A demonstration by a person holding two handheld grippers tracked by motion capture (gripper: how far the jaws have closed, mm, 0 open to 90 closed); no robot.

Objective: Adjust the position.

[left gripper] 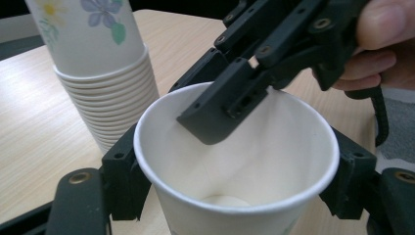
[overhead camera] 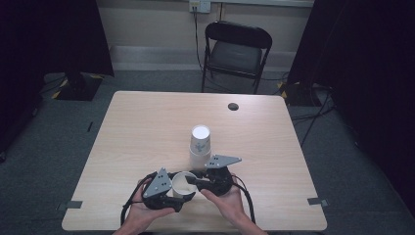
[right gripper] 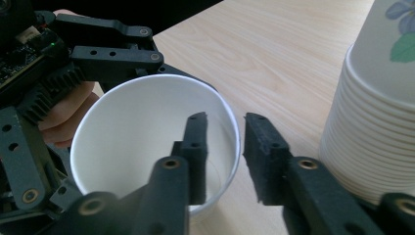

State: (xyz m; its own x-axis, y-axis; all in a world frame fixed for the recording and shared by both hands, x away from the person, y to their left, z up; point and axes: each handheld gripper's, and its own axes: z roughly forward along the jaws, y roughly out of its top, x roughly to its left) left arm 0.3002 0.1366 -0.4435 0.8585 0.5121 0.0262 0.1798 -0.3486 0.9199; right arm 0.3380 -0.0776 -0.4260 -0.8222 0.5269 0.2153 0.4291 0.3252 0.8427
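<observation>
A single white paper cup (overhead camera: 182, 185) stands upright near the table's front edge, empty inside (left gripper: 274, 147). My left gripper (left gripper: 234, 176) hugs it from both sides, its jaws pressed against the cup's outer wall. My right gripper (right gripper: 227, 125) straddles the cup's rim (right gripper: 137, 127): one jaw hangs inside the cup, the other outside, and there is a gap to the wall on each side. In the high view the right gripper (overhead camera: 193, 181) sits just right of the cup. A stack of upside-down flower-print paper cups (overhead camera: 199, 144) stands right behind.
The stack of cups (right gripper: 377, 122) is close to my right gripper's outer jaw. The wooden table (overhead camera: 147, 122) has a dark cable hole (overhead camera: 233, 106) at the far side. A black folding chair (overhead camera: 237, 49) stands beyond the table.
</observation>
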